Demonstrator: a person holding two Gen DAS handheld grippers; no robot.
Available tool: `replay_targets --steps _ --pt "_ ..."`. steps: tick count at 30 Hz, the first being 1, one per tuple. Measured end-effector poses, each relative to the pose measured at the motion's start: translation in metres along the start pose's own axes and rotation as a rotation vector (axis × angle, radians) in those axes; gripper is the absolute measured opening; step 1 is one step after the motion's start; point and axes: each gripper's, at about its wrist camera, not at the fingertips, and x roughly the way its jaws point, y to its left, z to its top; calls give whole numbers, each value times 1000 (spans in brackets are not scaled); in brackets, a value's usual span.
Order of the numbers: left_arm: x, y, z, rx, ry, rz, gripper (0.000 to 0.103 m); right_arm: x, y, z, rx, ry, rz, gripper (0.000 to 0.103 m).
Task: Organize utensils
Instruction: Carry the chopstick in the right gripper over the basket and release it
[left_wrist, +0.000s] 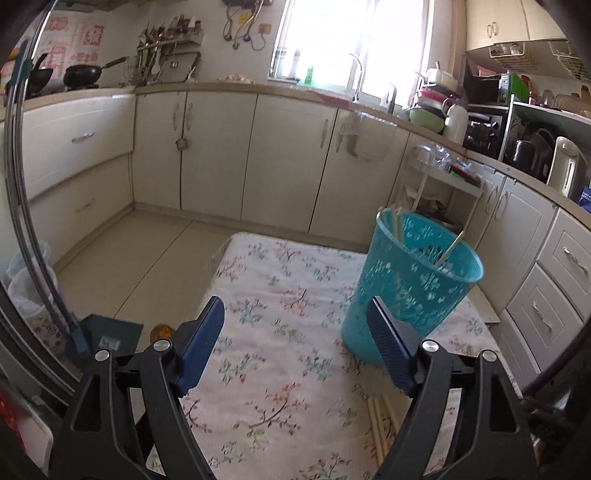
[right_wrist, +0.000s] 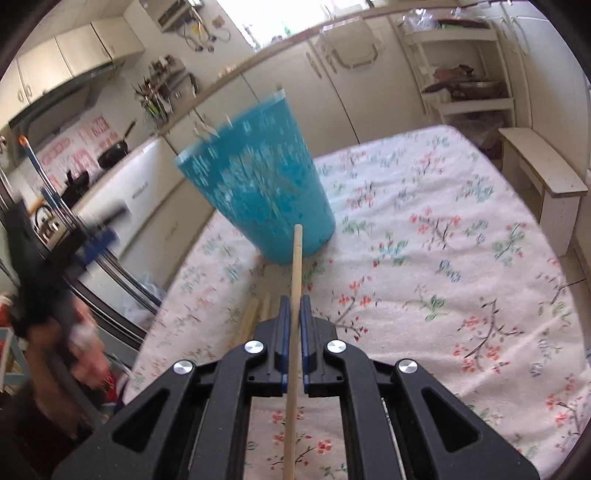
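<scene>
A blue perforated plastic basket (left_wrist: 410, 291) stands on the floral tablecloth (left_wrist: 280, 369) and holds a few wooden chopsticks (left_wrist: 452, 249). My left gripper (left_wrist: 295, 325) is open and empty, just left of the basket, above the cloth. Loose chopsticks (left_wrist: 380, 424) lie on the cloth under its right finger. In the right wrist view my right gripper (right_wrist: 294, 306) is shut on one wooden chopstick (right_wrist: 296, 258) that points toward the blurred basket (right_wrist: 258, 184). More chopsticks (right_wrist: 255, 314) lie on the cloth (right_wrist: 443, 258) just left of the fingers.
Cream kitchen cabinets (left_wrist: 221, 155) run behind the table. A white shelf rack (left_wrist: 443, 184) stands beyond the basket. A small wooden bench (right_wrist: 546, 177) stands off the table's right side. The left gripper shows blurred at the left edge of the right wrist view (right_wrist: 55, 258).
</scene>
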Motion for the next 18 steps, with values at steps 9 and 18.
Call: replay_targets --steps 9,18 --pt "32 33 -48 -97 131 17 76 -57 42 67 -48 -226 98 6" --pt "41 41 -65 -152 157 3 76 -23 95 170 -141 -468 107 6"
